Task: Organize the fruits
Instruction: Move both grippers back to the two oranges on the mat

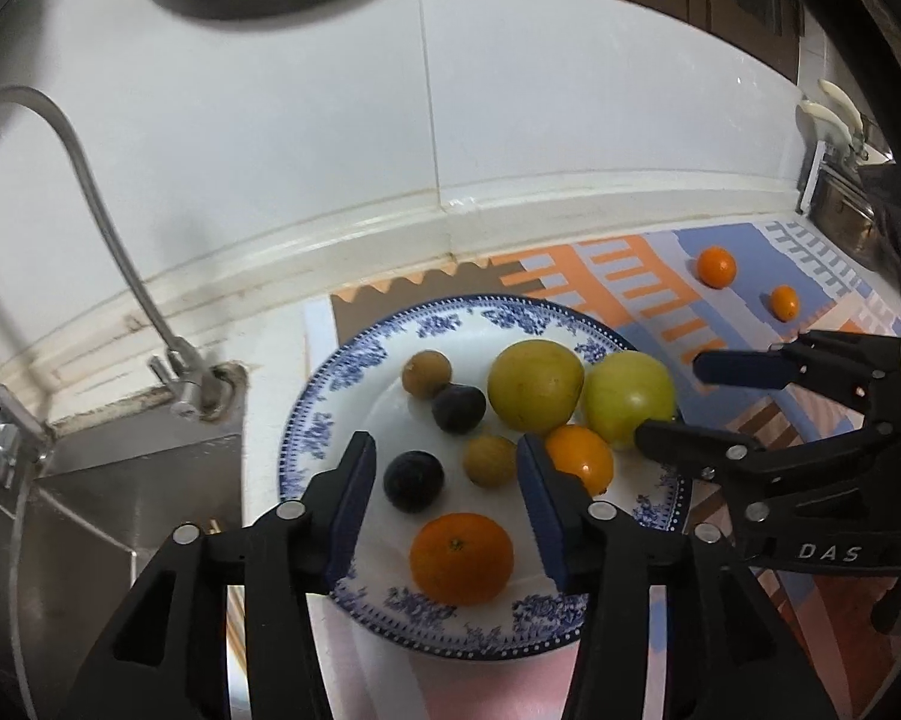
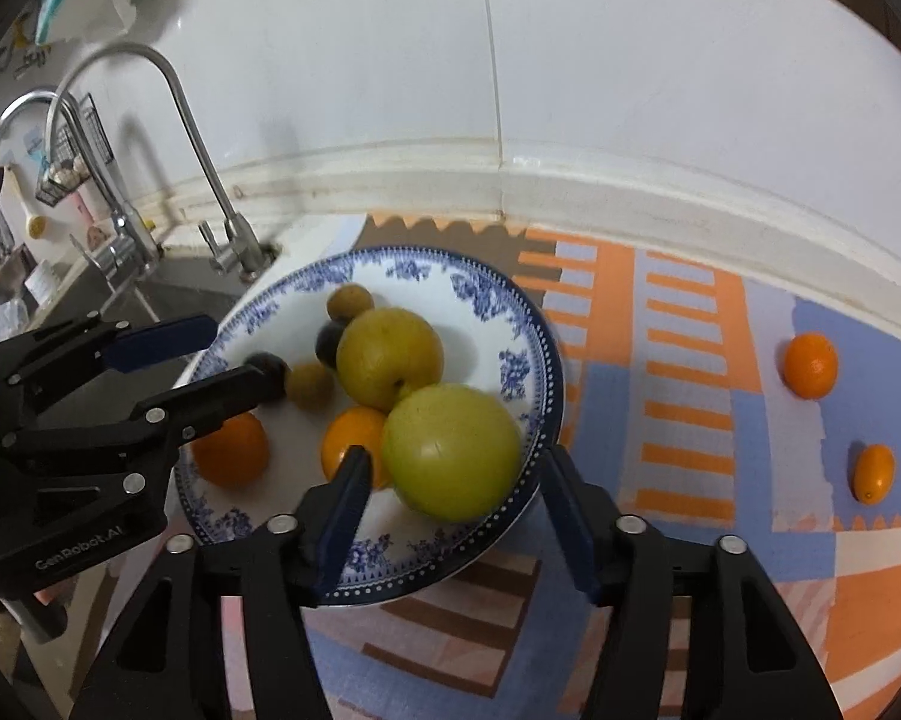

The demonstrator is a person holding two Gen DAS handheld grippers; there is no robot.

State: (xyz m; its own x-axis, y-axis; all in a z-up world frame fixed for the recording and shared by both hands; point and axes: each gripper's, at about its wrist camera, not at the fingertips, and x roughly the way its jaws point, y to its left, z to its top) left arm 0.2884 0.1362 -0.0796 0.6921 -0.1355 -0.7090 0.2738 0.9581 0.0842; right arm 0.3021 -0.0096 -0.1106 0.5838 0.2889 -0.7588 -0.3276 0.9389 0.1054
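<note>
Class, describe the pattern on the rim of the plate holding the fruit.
The plate is white with blue floral clusters and a dotted dark-blue edge, clearest in the left wrist view.

We see a glossy glazed ceramic plate holding a smooth-skinned green apple and a dimpled orange; matt black plastic grippers; a brushed metal faucet, upper left.

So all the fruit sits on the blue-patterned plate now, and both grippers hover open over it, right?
Not all: a round orange and a smaller oval one lie on the mat, as the right wrist view shows. Both grippers are open over the plate.
</note>
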